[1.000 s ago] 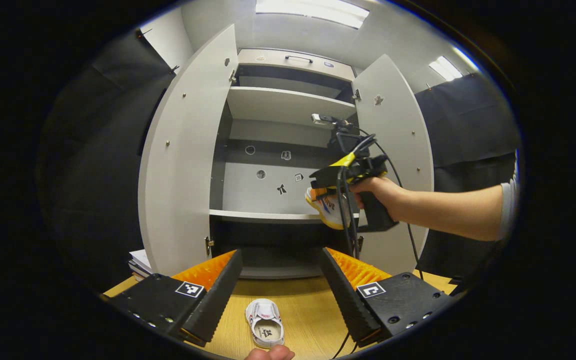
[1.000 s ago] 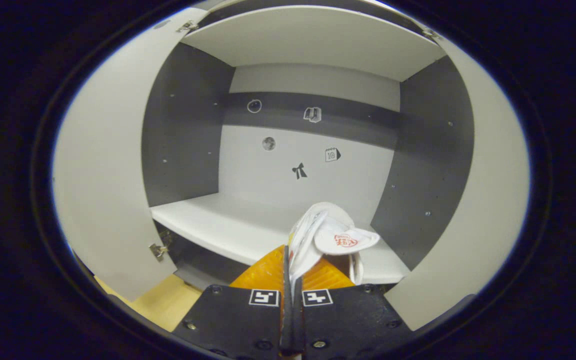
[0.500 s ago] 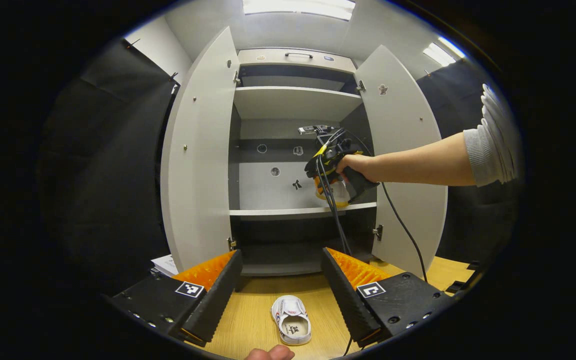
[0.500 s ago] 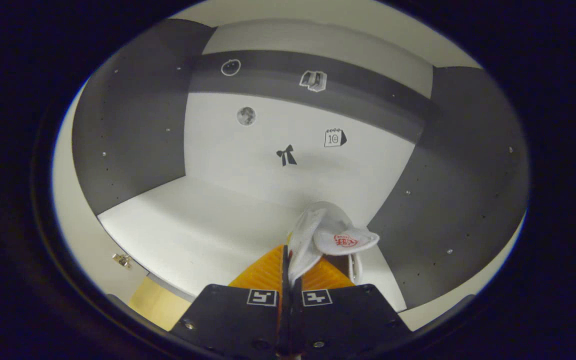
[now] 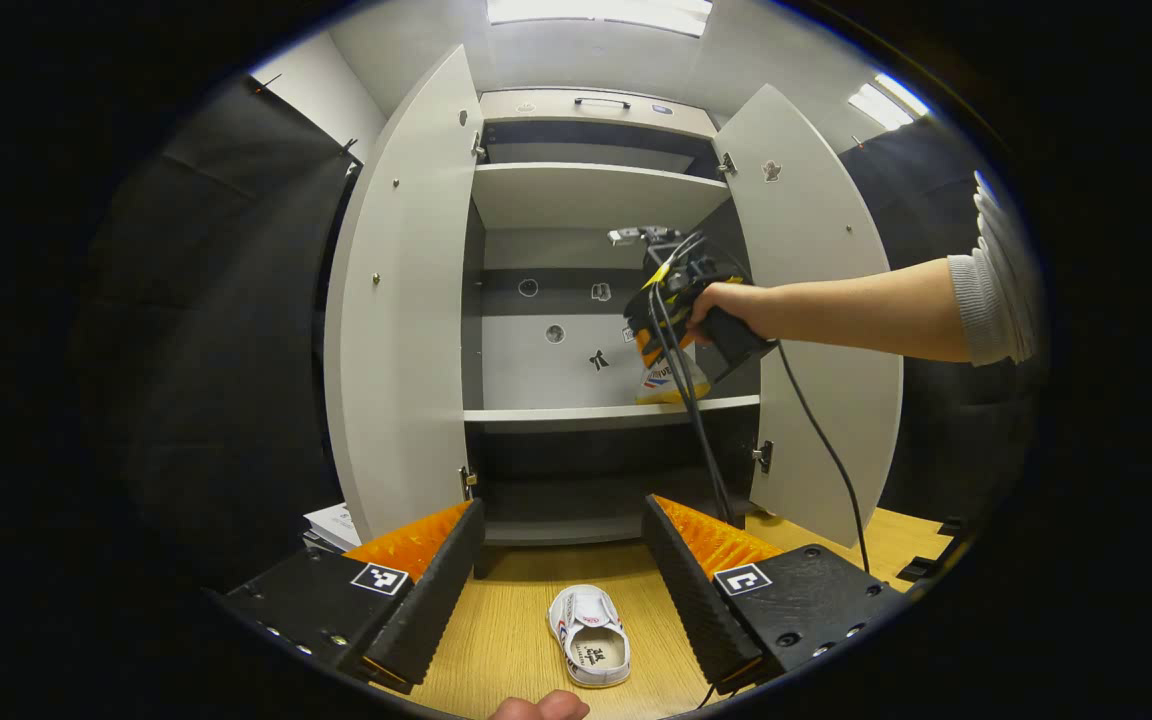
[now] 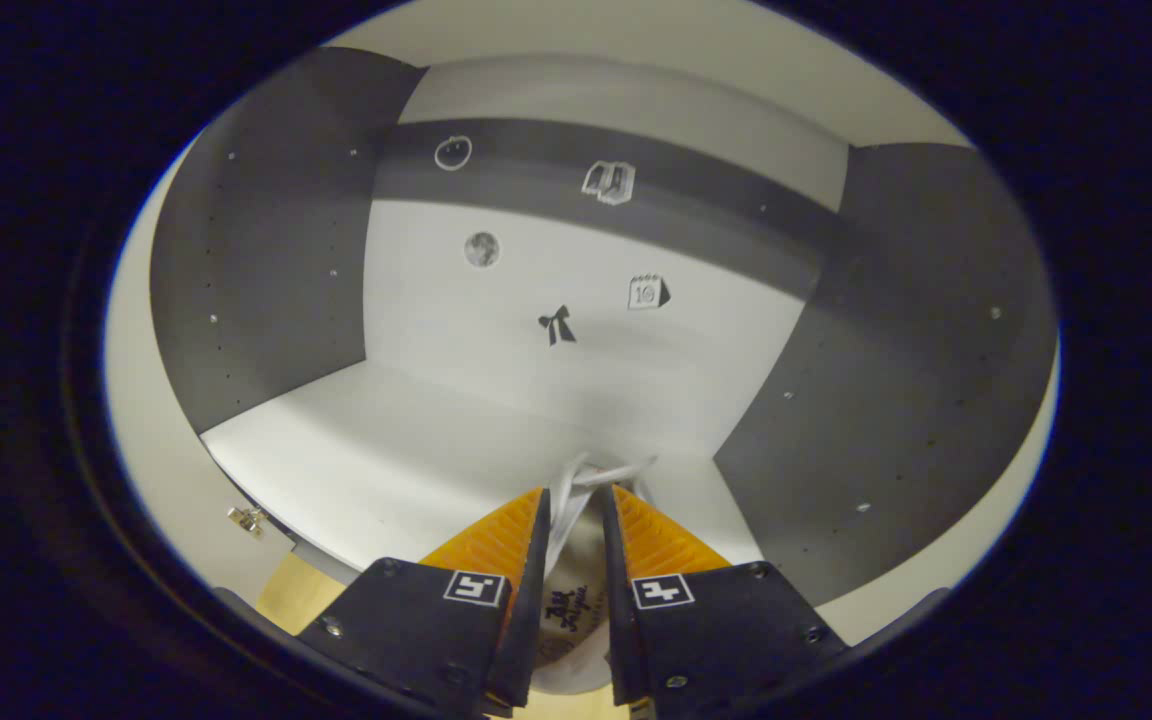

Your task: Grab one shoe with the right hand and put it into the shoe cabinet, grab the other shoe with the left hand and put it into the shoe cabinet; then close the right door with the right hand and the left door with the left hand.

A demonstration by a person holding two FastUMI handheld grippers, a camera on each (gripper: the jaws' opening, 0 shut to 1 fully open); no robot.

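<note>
wooden table [image 5: 496, 640] bearing a white shoe [image 5: 591, 648] and cabinet [image 5: 406, 300]

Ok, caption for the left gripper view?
Open left gripper above small white shoe on wooden table, facing open grey cabinet.

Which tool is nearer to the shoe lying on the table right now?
Left. The left tool hangs right over the shoe on the table, which lies between its fingers; the right tool is up at the cabinet shelf.
</note>
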